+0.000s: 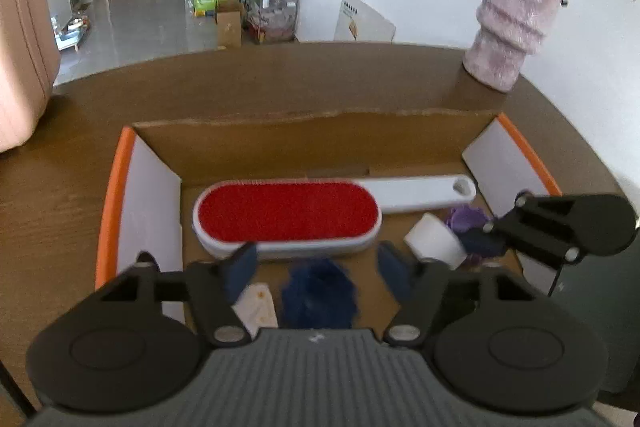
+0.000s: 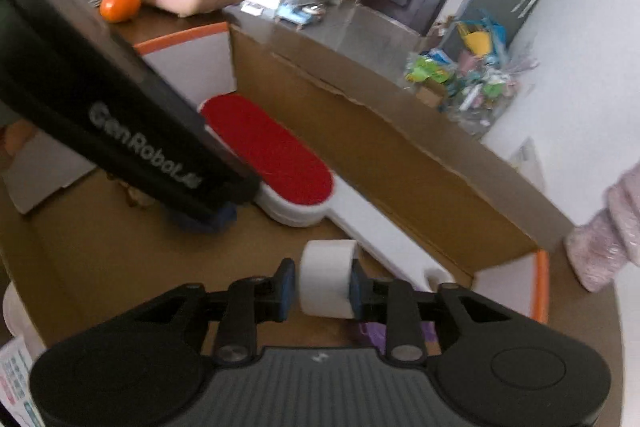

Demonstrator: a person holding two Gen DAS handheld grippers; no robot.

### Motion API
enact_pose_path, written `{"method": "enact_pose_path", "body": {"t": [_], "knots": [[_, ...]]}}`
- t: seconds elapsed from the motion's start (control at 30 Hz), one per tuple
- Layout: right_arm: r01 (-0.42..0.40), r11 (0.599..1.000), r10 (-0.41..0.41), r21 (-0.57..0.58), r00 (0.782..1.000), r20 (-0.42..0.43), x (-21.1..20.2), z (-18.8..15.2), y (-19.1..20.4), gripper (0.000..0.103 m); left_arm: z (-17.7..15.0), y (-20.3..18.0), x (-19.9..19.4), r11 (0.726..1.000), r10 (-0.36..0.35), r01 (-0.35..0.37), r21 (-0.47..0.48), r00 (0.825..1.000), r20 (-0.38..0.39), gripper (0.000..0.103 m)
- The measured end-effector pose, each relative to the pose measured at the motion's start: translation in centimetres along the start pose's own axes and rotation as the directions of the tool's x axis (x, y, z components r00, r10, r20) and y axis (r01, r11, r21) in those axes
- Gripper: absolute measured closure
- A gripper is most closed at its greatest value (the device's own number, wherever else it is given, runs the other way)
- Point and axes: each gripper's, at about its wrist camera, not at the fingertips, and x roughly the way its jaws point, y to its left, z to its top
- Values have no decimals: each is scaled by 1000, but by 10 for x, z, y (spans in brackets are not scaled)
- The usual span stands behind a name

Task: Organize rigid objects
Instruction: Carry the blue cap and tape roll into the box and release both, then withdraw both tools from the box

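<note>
In the cardboard box (image 1: pixel 280 143), the lint brush (image 1: pixel 286 217) lies flat, handle pointing right. Left hand-held gripper (image 1: pixel 316 267) gapes over a blue puff (image 1: pixel 318 297). The right wrist view alone shows the right hand-held gripper (image 2: pixel 322 289) loosely straddling a white roll (image 2: pixel 326 279), only one pad touching.

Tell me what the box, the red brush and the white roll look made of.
Box: corrugated cardboard, matte brown, with a torn raw top edge. Red brush: glossy white body and handle, probably plastic; the red face looks like matte napped fabric or fine bristles. White roll: matte and smooth, perhaps tape or paper; blur leaves it open.
</note>
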Motion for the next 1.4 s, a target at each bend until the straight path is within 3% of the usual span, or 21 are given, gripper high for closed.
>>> {"method": "enact_pose_path", "body": {"t": [0.1, 0.2, 0.33, 0.47, 0.53, 0.6, 0.83, 0.93, 1.07, 1.17, 1.27, 1.4], "knots": [[-45, 998, 44, 37, 999, 27, -8, 3, -8, 58, 1, 1, -9, 1000, -4, 4, 2, 1000, 19, 30], [-34, 997, 31, 74, 999, 42, -23, 1, -22, 55, 1, 3, -25, 1000, 13, -13, -3, 999, 41, 27], [13, 994, -20, 107, 998, 64, -60, -9, -38, 53, -5, 8, -56, 999, 36, -35, -6, 997, 66, 23], [59, 990, -72, 127, 993, 96, -106, -25, -43, 46, -30, 6, -100, 996, 79, -82, 26, 991, 106, 21], [73, 987, -92, 146, 988, 127, -130, -37, -44, 44, -52, 6, -126, 995, 92, -97, 27, 984, 150, 18], [63, 980, -96, 188, 980, 173, -156, -54, -38, 34, -80, 6, -153, 995, 90, -98, 29, 978, 186, 15], [-24, 963, -62, 269, 950, 307, -222, -122, 3, 31, -184, -21, -227, 985, 134, -161, 67, 943, 305, 12], [-65, 952, -51, 298, 930, 365, -237, -148, 21, 25, -220, -31, -251, 983, 131, -168, 70, 919, 371, 10], [-78, 927, -75, 366, 919, 387, -245, -186, 49, 25, -265, -42, -272, 973, 207, -230, 3, 880, 428, 8], [-98, 892, -99, 440, 910, 404, -254, -217, 67, 23, -295, -49, -285, 974, 211, -223, -27, 865, 456, 5], [-118, 862, -125, 494, 893, 432, -262, -252, 85, 18, -320, -57, -286, 971, 231, -233, -51, 866, 444, 5], [-144, 830, -133, 539, 888, 441, -274, -289, 108, 18, -350, -71, -290, 973, 227, -225, -59, 869, 440, 5]]}}
